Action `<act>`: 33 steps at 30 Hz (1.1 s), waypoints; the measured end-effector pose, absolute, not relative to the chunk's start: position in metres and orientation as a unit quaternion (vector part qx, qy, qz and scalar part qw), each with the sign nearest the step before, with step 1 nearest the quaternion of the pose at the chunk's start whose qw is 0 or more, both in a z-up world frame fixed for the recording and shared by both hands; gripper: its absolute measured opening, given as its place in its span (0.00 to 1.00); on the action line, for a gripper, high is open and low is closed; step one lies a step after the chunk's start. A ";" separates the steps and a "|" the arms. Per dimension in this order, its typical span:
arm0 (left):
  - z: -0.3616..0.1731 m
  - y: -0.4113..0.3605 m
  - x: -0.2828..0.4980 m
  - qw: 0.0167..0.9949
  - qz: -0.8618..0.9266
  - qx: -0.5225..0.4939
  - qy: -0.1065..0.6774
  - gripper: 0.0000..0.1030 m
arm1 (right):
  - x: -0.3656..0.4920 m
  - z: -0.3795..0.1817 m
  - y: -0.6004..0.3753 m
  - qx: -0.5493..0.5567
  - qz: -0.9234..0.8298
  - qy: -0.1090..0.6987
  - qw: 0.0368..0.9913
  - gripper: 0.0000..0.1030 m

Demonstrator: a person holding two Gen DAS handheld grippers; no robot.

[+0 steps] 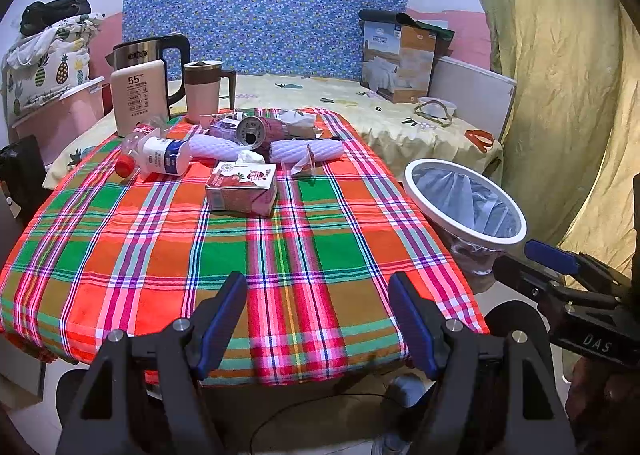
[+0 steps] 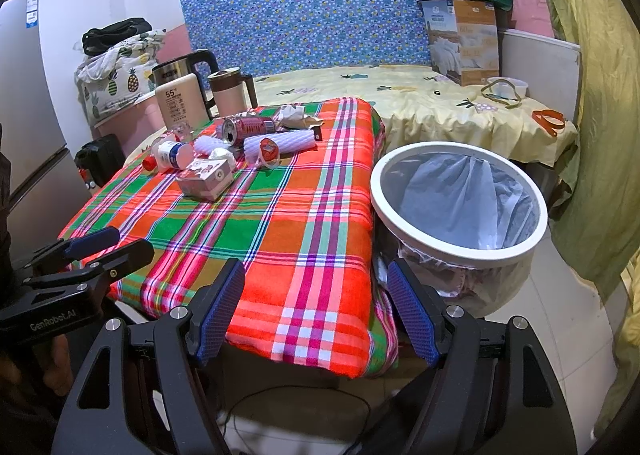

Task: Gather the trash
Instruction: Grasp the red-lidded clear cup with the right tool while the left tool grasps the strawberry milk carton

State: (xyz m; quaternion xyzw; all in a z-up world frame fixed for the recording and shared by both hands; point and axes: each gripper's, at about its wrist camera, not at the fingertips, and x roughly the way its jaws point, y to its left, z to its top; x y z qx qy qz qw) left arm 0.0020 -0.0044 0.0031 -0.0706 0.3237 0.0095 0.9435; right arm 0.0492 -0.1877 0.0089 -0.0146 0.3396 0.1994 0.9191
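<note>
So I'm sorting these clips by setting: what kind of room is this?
Most likely a small bedroom in a home: a bed with a fruit-print sheet and padded headboard, a bedding box, and a kettle beside the plaid-covered table.

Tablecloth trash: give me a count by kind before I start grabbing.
Foam net sleeves: 2
Plastic bottle: 1
Drink can: 1
Carton: 1
Jelly cup: 1
Crumpled tissue or paper: 2
Total: 8

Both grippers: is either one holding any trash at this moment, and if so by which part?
Nothing is held. The left gripper and right gripper are both open and empty, above the near edge of the plaid tablecloth, short of the trash pile.
</note>
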 end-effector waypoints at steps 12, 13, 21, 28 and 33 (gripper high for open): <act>-0.010 0.014 0.026 0.940 0.038 -0.061 0.332 0.73 | 0.067 0.002 -0.179 -0.008 0.220 0.353 0.909 0.73; -0.011 0.019 0.031 0.940 0.040 -0.065 0.332 0.73 | 0.070 0.001 -0.177 -0.010 0.223 0.354 0.908 0.73; -0.010 0.052 0.068 0.940 0.064 -0.077 0.326 0.73 | 0.094 0.002 -0.159 -0.030 0.245 0.363 0.899 0.73; -0.012 0.070 0.102 0.941 0.061 -0.078 0.325 0.73 | 0.116 0.006 -0.146 -0.032 0.257 0.358 0.897 0.73; -0.019 0.072 0.121 0.939 0.043 -0.075 0.334 0.73 | 0.132 0.006 -0.137 -0.037 0.258 0.359 0.896 0.73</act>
